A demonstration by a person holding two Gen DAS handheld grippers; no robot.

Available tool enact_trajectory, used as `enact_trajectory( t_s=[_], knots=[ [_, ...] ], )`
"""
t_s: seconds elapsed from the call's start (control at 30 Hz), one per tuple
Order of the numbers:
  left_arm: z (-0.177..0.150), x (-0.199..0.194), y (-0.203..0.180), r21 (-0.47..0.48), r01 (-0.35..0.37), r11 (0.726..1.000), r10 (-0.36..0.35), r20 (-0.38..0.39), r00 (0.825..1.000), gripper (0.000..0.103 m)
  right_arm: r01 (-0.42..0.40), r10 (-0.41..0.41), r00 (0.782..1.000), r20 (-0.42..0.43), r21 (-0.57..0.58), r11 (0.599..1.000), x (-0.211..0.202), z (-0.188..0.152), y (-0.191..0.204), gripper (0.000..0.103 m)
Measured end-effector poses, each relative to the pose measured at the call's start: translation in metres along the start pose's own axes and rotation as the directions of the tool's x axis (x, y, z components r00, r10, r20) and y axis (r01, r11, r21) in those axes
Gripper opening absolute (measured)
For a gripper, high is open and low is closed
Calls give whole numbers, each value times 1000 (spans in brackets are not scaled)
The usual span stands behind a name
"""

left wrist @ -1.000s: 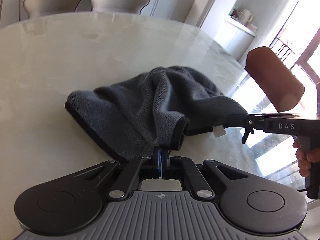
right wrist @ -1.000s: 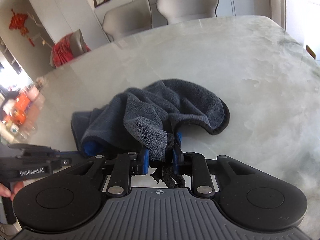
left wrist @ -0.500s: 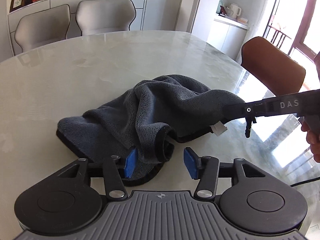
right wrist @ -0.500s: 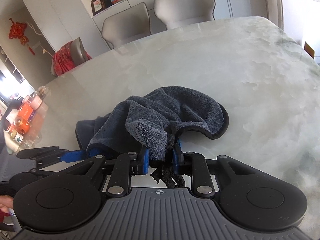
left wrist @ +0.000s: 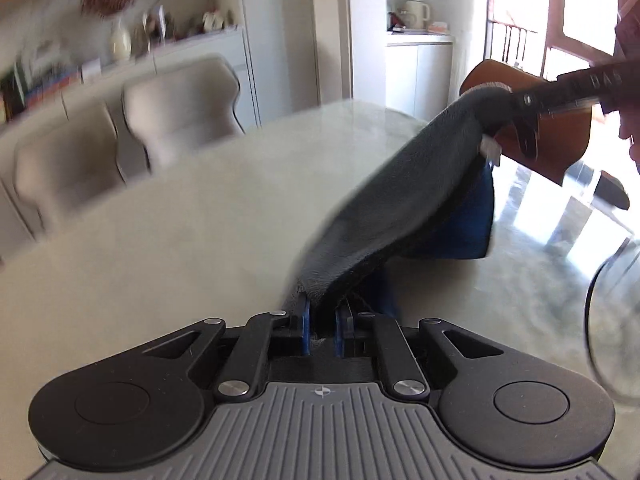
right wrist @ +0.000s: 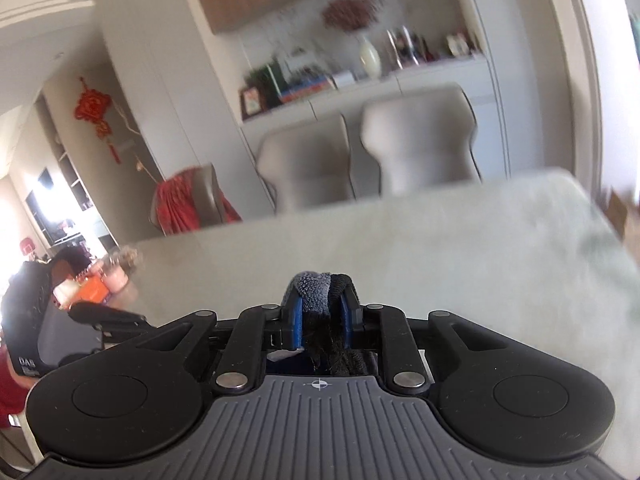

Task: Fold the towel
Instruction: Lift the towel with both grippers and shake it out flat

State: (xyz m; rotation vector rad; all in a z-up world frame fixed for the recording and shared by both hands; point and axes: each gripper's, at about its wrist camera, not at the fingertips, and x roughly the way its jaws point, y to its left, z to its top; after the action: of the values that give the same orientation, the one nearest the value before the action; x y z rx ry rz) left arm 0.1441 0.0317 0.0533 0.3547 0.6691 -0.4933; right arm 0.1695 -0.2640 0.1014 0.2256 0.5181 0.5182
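Left tool (left wrist: 322,326) clamped on towel (left wrist: 400,204) corner; right tool (right wrist: 322,322) clamped on another corner. Towel hangs stretched btwn both, lifted off tabletop (left wrist: 160,240), blue underside showing. Two chairs (right wrist: 368,152) at far edge.

We see the dark grey towel (left wrist: 404,200) stretched in the air above the table, its blue underside showing
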Motion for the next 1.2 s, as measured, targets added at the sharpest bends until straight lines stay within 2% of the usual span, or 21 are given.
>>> enact_trajectory(
  t_s=[0.1,0.2,0.27,0.4,0.5,0.63,0.7,0.8,0.87,0.9,0.97,1.07,1.13,1.2],
  knots=[
    [34,-19,41,8,-6,1000,5,49,999,10,-40,44,997,56,-63,997,9,41,8,18],
    [67,-33,65,90,-67,994,59,89,994,10,-56,65,995,79,-104,993,11,65,15,18],
    [96,-42,79,180,-128,975,108,114,988,10,-59,69,994,82,-117,991,9,72,18,18],
    [146,-55,89,281,-197,939,160,149,976,10,-64,77,993,88,-142,988,4,87,24,18],
    [165,-69,84,413,-218,884,167,155,974,10,-68,84,992,93,-161,985,0,98,28,18],
    [151,-73,67,529,-104,842,74,79,994,10,-73,92,991,98,-186,980,-5,113,34,19],
    [126,-53,37,575,-21,818,12,20,1000,10,-60,67,997,41,-142,988,-13,83,24,19],
    [89,-31,7,626,108,772,-72,-83,994,10,-9,9,997,-72,-13,1000,-17,31,-4,19],
    [50,-6,-27,647,255,719,-165,-198,966,10,30,-21,989,-147,62,998,-21,0,-18,19],
    [42,-3,-35,647,282,709,-180,-221,959,10,52,-33,982,-185,97,994,-23,-16,-24,19],
    [9,17,-64,633,393,667,-243,-314,918,11,98,-53,964,-260,164,982,-28,-47,-37,19],
    [-21,26,-90,598,485,638,-302,-386,872,12,117,-67,955,-289,161,980,-29,-49,-42,19],
    [-29,25,-95,567,528,632,-341,-408,847,14,127,-75,950,-304,153,980,-30,-47,-43,19],
    [-30,19,-95,538,551,637,-375,-409,832,14,136,-84,944,-318,144,980,-30,-46,-45,20]
  ],
)
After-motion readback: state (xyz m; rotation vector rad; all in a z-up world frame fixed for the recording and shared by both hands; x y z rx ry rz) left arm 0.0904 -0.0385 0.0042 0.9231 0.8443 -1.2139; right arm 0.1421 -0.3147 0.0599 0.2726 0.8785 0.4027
